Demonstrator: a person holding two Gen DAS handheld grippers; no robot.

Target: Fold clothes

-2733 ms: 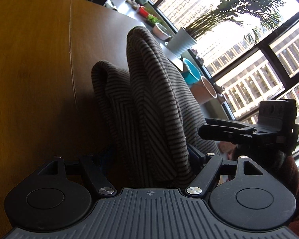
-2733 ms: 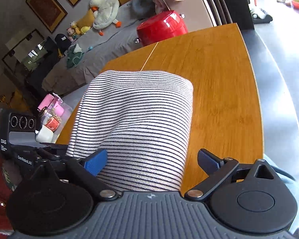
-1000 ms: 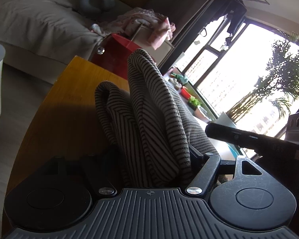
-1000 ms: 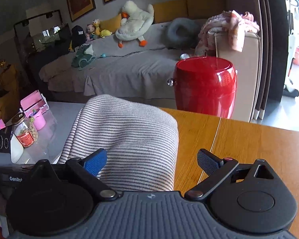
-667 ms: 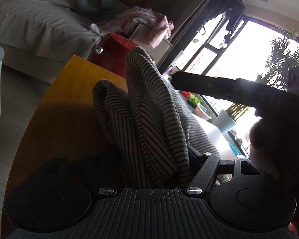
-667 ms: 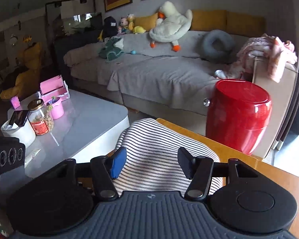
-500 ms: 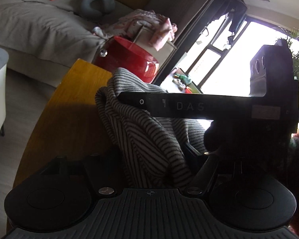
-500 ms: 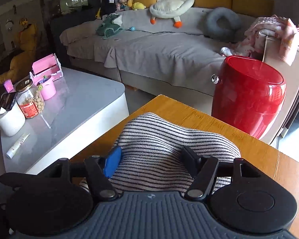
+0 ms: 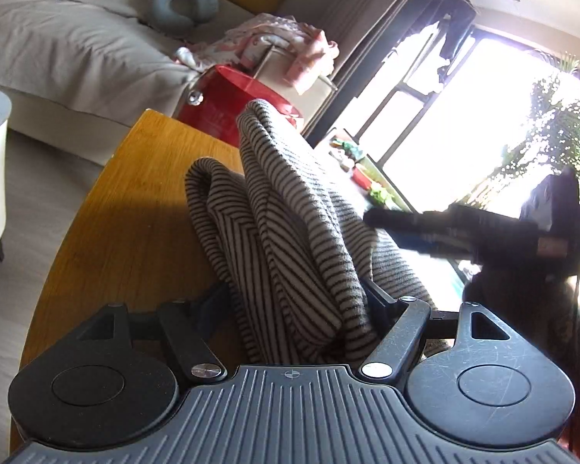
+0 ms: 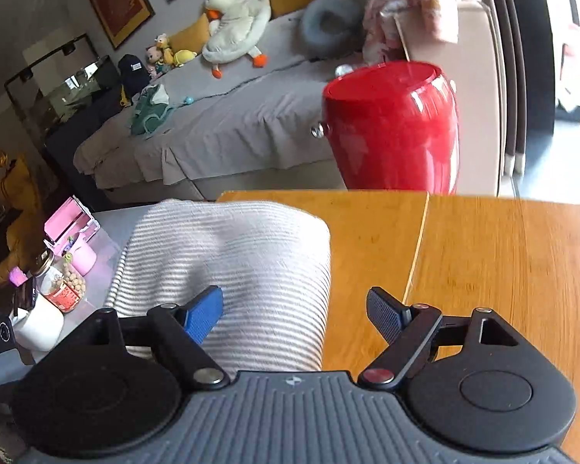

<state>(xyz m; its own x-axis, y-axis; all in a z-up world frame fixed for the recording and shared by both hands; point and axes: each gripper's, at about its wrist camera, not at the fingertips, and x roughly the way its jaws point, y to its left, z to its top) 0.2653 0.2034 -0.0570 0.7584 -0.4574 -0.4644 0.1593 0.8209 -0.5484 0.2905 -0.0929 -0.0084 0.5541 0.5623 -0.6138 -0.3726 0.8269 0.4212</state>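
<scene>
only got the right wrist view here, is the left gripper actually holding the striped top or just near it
Observer: Holding it. The left gripper is shut on a bunched fold of the striped top.
Operator: is the cloth flat over there
Observer: No. It stands up in two humps above the wooden table.
Operator: where's my gripper from that side
Observer: The right gripper shows as a dark shape at the top's right edge, against the bright window. Whether it touches the cloth is unclear in the glare.
</scene>
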